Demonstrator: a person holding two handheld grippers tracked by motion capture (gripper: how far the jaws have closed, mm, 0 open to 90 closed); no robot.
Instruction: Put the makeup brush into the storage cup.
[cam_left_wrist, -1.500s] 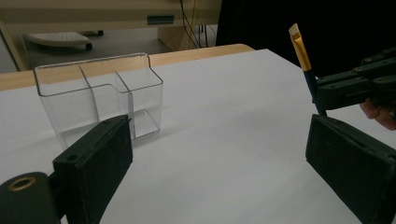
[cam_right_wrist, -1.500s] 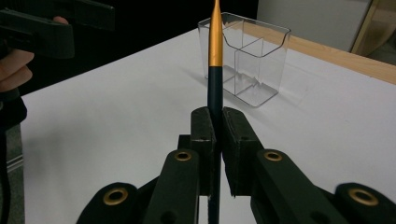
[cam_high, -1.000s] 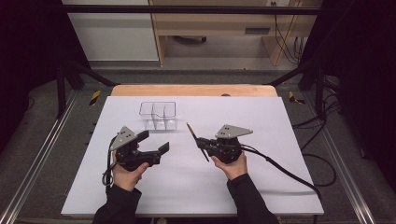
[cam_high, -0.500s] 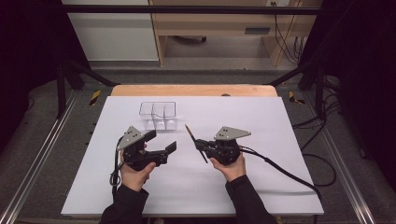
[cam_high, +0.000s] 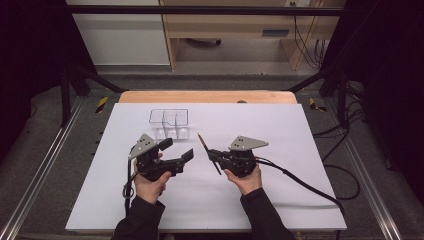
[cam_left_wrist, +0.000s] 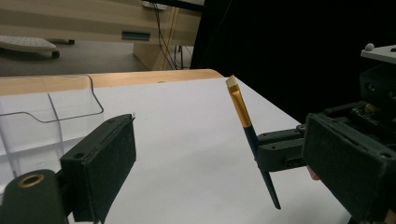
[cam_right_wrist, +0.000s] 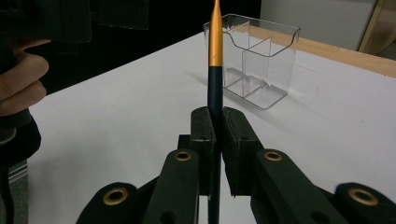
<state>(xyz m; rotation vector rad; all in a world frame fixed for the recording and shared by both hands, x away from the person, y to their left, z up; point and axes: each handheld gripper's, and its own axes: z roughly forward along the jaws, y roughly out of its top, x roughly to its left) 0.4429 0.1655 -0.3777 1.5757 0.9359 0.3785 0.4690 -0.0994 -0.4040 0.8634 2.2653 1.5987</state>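
While the white-covered wooden worktop (cam_high: 280, 190) is stretching out under both forearms, a clear plastic organiser box with inner dividers (cam_high: 170, 123) is standing on its far left part. Nearer the person, the left hand-held gripper (cam_high: 176, 151) is hovering with its jaws gaping wide and nothing between them, just left of the right hand-held gripper (cam_high: 212, 155). That one is clamping narrowly on a slim paintbrush with a dark handle, gold ferrule and pale tip (cam_high: 208, 152), which is tilting up above the sheet, apart from the box.
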